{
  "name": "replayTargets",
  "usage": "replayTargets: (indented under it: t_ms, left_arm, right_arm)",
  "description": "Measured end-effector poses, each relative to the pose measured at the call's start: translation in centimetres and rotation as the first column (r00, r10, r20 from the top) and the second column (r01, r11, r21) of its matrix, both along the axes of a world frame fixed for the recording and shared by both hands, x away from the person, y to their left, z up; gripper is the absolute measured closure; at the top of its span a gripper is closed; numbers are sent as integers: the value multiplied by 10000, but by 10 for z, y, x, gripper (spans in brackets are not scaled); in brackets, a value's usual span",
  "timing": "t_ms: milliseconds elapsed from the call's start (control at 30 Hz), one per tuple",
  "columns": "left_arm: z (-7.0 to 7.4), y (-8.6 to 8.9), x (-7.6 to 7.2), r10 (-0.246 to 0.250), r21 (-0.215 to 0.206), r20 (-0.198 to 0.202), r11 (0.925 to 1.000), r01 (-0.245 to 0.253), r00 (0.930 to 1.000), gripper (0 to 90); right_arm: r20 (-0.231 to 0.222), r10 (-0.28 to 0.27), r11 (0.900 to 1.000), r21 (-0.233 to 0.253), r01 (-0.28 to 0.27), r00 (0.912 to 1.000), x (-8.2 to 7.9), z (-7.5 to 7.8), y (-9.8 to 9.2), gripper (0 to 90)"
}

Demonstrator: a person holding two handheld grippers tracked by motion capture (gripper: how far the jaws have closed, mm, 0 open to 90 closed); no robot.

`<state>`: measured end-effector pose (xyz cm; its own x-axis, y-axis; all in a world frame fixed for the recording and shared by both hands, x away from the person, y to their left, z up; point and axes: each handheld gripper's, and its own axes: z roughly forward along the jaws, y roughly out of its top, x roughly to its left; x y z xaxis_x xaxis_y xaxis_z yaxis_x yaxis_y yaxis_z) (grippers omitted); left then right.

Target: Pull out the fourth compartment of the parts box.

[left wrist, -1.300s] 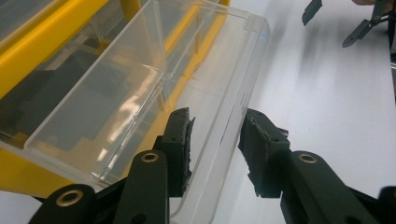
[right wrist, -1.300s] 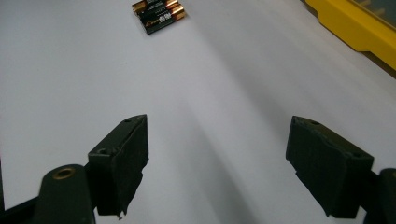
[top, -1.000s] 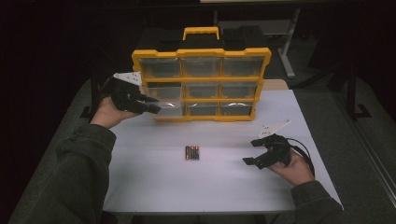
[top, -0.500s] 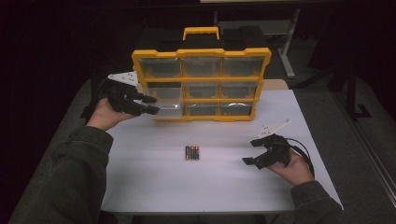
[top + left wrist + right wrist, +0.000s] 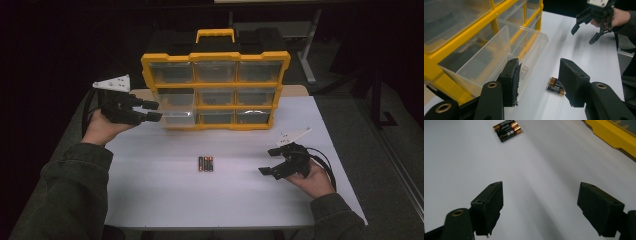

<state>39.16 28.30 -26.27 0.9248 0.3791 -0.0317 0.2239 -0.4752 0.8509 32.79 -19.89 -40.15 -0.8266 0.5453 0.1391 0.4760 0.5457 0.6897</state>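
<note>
Black rubber pads of the left gripper [image 5: 539, 80] spread wide, pinching nothing, poised just beside the front lip of the clear drawer [image 5: 499, 57], pulled out from the bottom-left slot of the yellow organizer [image 5: 215, 56]. Likewise spread and empty: the right gripper [image 5: 266, 162], low over the white table [image 5: 200, 200], to the right of the three batteries [image 5: 205, 163] lying side by side, touching, in the middle of the table and well apart from the drawer. Judging by the open drawer and the loose cells, probably the moment to fetch a battery and drop it in. Approach with the right gripper, nearer to them and already pointed their way in the right gripper view, batteries [image 5: 507, 129] straight ahead. Come down low, with one pad on each long side of an outer cell. Avoid clamping across all three, since round cells roll and squirt out under a squeeze. Close gently on the middle of the cell, not an end, to prevent tipping on the lift. Hold the left gripper near the drawer front, ready to steady it. Carry the cell over the lip, lower it well inside the clear walls, and only then release.
</note>
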Motion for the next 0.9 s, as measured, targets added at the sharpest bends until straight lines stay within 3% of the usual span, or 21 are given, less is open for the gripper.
replayTargets:
  t_ms: [67, 333, 533, 900]
  left_arm:
    - [-1, 3, -4, 85, -134, 5, 9999, -85, 10000, 503]
    - [-6, 4, -21, 232, -16, 51, 9997, -232, 9997, 464]
    - [-18, 7, -38, 375, -332, 51, 9988, -373, 9993, 443]
    - [-41, 8, -52, 575, -25, -142, 9983, -575, 9982, 401]
  right_arm:
    - [-19, 4, 10000, 0, -4, 10000, 0, 0, 0, 198]
    - [42, 6, 10000, 80, -6, 10000, 0, 0, -1, 196]
    - [42, 19, 10000, 67, -19, 10000, -1, 0, -1, 196]
    - [-7, -14, 10000, 53, 14, 10000, -1, -1, -1, 196]
